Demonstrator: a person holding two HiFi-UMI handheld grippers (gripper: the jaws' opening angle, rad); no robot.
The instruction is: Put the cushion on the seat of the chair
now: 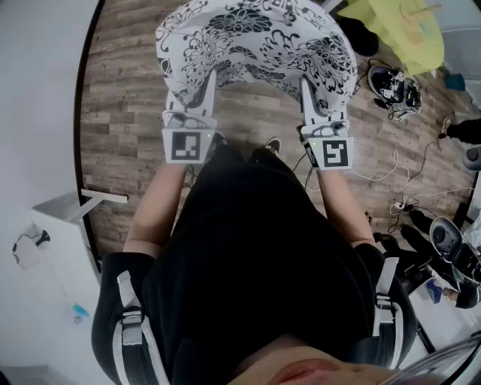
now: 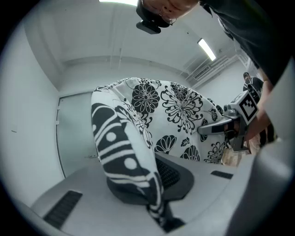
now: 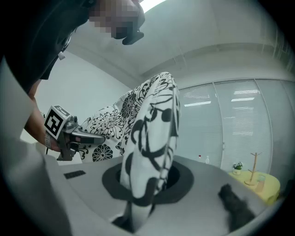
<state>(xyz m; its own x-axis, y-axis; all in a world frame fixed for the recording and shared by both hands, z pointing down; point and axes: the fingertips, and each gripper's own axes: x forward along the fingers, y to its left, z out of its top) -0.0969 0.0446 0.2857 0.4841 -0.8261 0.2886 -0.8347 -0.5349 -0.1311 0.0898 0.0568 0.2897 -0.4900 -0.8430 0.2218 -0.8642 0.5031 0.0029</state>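
Both arms are stretched straight out in front of the body, forearms bare, one claw in each hand, tipped slightly down. The left claw is clamped nearly closed on the near edge of the cushion, and its own view shows the fabric bunched up and pinched right between the pads. Same deal with the right claw: jaws narrow, biting a fold of the same edge over on the cushion's right side. So it's a two-point hold, with the claws well apart.

The cushion itself is white with a black floral print. It's up in the air, hanging off the two claws above the wood floor, touching nothing else that I can see. It's big enough to hide whatever's straight ahead of the claws in the head view.

Around it: the person's shoes just under the claws, a white desk off to the left, a mess of cables and some black gear on the floor to the right. A yellow-green table sits further back on the right, and the right gripper view shows a glass partition behind it.
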